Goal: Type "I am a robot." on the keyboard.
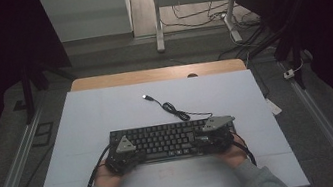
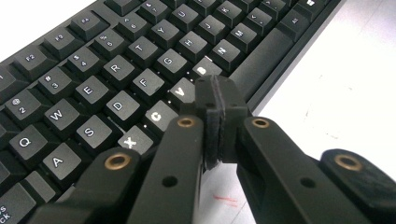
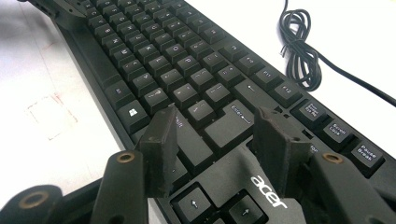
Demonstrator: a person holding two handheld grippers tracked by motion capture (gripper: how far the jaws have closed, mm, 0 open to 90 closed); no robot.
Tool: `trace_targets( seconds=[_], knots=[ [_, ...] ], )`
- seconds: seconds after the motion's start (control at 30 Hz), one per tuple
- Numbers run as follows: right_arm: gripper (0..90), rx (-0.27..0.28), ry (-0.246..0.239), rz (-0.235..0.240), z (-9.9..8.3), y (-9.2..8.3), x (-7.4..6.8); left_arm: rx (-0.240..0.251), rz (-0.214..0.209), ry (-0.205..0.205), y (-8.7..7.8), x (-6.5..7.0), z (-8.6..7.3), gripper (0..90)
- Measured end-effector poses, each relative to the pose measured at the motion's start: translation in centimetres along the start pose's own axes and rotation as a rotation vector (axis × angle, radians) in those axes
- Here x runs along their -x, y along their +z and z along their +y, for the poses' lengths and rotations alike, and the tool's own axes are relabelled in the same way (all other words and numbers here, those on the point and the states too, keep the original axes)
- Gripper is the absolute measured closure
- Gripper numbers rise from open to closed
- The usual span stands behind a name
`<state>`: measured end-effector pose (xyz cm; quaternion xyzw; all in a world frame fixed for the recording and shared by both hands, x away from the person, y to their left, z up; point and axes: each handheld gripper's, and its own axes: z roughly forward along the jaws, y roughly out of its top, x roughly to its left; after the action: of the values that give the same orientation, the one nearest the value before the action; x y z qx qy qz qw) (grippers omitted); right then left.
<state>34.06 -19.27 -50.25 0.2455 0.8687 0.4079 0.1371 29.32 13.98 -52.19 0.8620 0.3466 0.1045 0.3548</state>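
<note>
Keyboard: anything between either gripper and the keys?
Nothing visible. The left gripper, jaws shut, sits right over the keyboard near the V key. The right gripper, jaws open, hangs over the right shift/enter area. The coiled cable lies behind the keyboard, clear of both.

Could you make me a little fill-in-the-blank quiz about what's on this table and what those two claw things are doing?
1. Both grippers hover over a black ____ on the white table.
2. The left gripper has its jaws ____, tips just above the B key.
3. The right gripper has its jaws ____, with nothing between them.
4. The brand printed by the arrow keys reads ____.

Missing words: keyboard; shut; open; acer
</note>
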Motion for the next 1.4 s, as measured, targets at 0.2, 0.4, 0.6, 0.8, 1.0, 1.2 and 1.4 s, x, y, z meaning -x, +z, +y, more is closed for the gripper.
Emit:
trace_targets(
  seconds=[0.2,0.4,0.6,0.8,1.0,1.2,1.4],
  knots=[
    [50.5,0.004,0.000,-0.001,0.0,0.0,0.0,-0.002,-0.009,-0.002,0.4,0.1,-0.1,88.8],
    [50.5,0.010,-0.004,-0.007,0.1,-0.2,0.0,0.010,-0.008,0.003,0.1,0.2,0.1,88.8],
    [50.6,0.022,0.002,-0.014,0.0,-0.3,0.2,0.083,0.002,-0.028,-1.7,-0.4,0.2,88.7],
    [50.6,0.017,0.004,-0.013,0.0,-0.4,0.3,0.124,0.004,-0.063,-2.6,-1.2,0.1,81.5],
    [50.6,0.014,0.011,-0.011,-0.1,-0.4,0.5,0.160,0.030,-0.125,-3.4,-2.0,-0.1,54.8],
    [50.6,0.017,0.011,-0.009,-0.1,-0.4,0.4,0.151,0.039,-0.147,-3.7,-2.4,-0.1,42.7],
    [50.6,0.022,0.014,-0.010,-0.1,-0.5,0.5,0.147,0.046,-0.150,-3.9,-2.6,-0.2,40.1]
  ],
)
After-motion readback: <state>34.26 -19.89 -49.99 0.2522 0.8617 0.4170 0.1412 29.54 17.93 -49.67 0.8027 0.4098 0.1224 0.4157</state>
